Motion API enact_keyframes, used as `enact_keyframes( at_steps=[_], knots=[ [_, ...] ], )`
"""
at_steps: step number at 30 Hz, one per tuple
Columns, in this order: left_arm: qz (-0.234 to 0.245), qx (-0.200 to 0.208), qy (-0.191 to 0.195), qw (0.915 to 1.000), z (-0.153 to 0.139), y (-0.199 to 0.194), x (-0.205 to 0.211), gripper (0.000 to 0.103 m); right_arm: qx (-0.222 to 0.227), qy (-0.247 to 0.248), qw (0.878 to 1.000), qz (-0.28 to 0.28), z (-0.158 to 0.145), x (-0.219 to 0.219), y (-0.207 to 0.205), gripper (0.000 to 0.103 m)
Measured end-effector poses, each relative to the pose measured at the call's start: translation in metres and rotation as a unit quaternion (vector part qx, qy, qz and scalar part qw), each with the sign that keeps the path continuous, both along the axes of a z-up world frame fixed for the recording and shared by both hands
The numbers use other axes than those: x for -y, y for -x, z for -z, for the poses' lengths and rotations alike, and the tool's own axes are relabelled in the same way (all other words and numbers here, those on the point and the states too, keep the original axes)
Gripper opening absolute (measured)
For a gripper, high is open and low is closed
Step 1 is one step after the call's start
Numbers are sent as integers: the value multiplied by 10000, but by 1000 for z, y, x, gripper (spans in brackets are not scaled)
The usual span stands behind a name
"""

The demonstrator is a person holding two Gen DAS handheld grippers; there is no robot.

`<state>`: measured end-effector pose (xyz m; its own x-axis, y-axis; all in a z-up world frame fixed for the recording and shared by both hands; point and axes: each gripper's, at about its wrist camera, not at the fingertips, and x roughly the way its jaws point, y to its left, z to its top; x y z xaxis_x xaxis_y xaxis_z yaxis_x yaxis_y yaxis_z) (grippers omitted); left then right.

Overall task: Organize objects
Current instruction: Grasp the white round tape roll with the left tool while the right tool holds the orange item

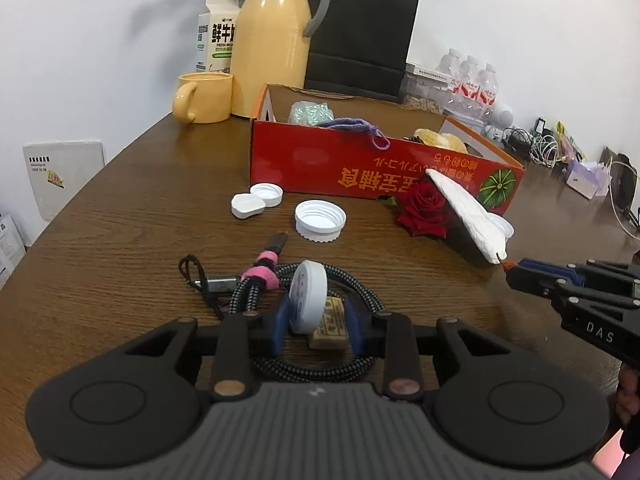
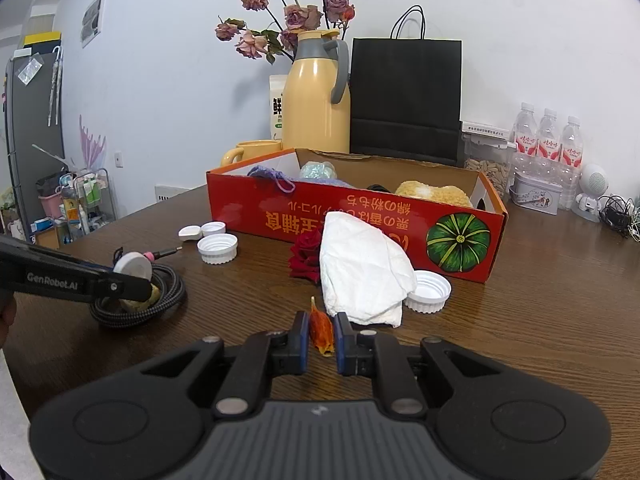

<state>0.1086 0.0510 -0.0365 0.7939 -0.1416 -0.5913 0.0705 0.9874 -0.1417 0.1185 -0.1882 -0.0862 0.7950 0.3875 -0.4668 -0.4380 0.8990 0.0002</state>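
Your left tool has its blue pads around a white disc standing on edge over the coiled braided cable; whether both pads press it is unclear. Your right tool is nearly closed on an orange petal. "GenRobot.AI" and "DAS" mark the tools' sides. The red box with its pumpkin picture sits on the tabletop, print upside down; the milk carton's lettering is partly hidden.

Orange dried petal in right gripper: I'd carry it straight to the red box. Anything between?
Yes: a crumpled white tissue lies ahead against the red cardboard box, a red rose to its left, a white ribbed cap to its right.
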Motion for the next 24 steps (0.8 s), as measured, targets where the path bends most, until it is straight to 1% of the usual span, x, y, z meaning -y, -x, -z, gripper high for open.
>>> enact_keyframes(
  at_steps=[2, 3, 4, 8, 11, 19, 24],
  knots=[
    [-42, 54, -15, 10000, -1, 1, -1, 23, -2, 1, 10000, -1, 0, 0, 0, 12],
    [-75, 98, -4, 9999, -3, 2, -2, 15, -4, 2, 10000, 0, 0, 0, 0, 12],
    [-101, 115, 2, 9999, -4, 2, -3, 10, -5, 3, 10000, 2, 0, 0, 0, 12],
    [-84, 104, 25, 9999, -3, 1, -5, 10, -1, 3, 10000, 3, 0, 0, 0, 12],
    [-89, 168, 23, 9998, -5, 3, -5, 10, -1, 9, 10000, 6, 1, -1, 0, 12],
    [-126, 487, -46, 9987, -19, 5, -4, 10, 27, -12, 10000, 2, 2, 0, 0, 12],
    [-84, 785, -72, 9969, -33, 1, 1, 10, 101, -20, 9999, 6, -3, 1, 2, 12]
  ],
)
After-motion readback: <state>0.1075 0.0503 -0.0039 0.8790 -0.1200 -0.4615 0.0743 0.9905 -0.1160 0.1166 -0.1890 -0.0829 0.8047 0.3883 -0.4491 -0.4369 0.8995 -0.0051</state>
